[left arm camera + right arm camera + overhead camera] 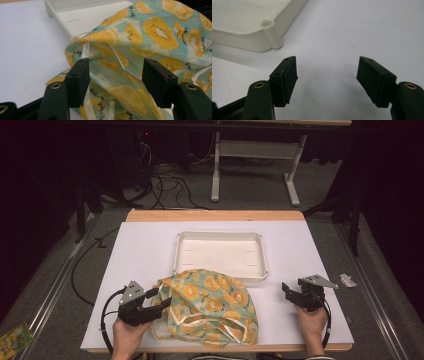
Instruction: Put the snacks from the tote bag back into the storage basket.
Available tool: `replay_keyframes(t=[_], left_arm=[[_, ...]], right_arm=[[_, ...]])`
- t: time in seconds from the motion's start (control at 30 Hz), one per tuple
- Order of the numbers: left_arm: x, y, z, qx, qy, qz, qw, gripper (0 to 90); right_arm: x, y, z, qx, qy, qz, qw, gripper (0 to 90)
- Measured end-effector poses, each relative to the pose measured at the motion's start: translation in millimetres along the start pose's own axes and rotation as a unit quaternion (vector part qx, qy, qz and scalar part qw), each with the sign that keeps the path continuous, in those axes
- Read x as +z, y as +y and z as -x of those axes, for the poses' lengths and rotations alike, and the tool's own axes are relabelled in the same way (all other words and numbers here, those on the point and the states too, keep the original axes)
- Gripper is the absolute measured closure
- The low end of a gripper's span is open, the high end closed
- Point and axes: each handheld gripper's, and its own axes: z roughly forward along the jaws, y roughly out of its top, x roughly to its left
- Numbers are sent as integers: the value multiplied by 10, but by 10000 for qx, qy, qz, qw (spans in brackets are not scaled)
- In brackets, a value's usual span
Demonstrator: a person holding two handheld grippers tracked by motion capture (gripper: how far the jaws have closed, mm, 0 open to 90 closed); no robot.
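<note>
A crumpled cloth bag [210, 305], teal with orange fruit slices and pale ribbon straps, lies on the white table [145, 250] in front of a white tray [220, 236]. My left gripper [159, 298] is at the bag's left edge. In the left gripper view the left gripper [116, 63] is open, with the bag [150, 30] bunched between and beyond its jaws, and the pads do not press on it. My right gripper [292, 287] rests to the right of the bag. In the right gripper view the right gripper [327, 61] stands open over bare table near the tray's corner [249, 37].
The tray's near wall [60, 22] lies just beyond the bag. A wooden strip edges the table's far side [215, 215]. On the floor are cables [165, 185], a white frame's legs [292, 190], a green packet [12, 340] and a small scrap [347, 280].
</note>
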Motion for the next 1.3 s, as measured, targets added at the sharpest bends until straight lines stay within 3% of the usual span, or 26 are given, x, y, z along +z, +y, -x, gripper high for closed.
replay_keyframes(t=[0.37, 0.63, 0.87, 1.07, 1.3], left_arm=[[136, -5, 66, -14, -146, -261, 9996, 406], [231, -21, 110, 64, -198, -429, 9989, 462], [289, -17, 125, 81, -383, -486, 9981, 656], [330, 12, 171, 278, -508, -611, 9965, 822], [315, 66, 211, 364, -630, -474, 9962, 889]], right_arm=[[0, 0, -3, -10, -5, -5, 10000, 333], [2, 0, -4, -35, -4, -5, 10000, 334], [3, 1, -3, -32, 1, -7, 10000, 334], [1, 0, -9, -49, -8, 20, 10000, 330], [-2, 0, -59, -331, -8, 14, 9995, 270]])
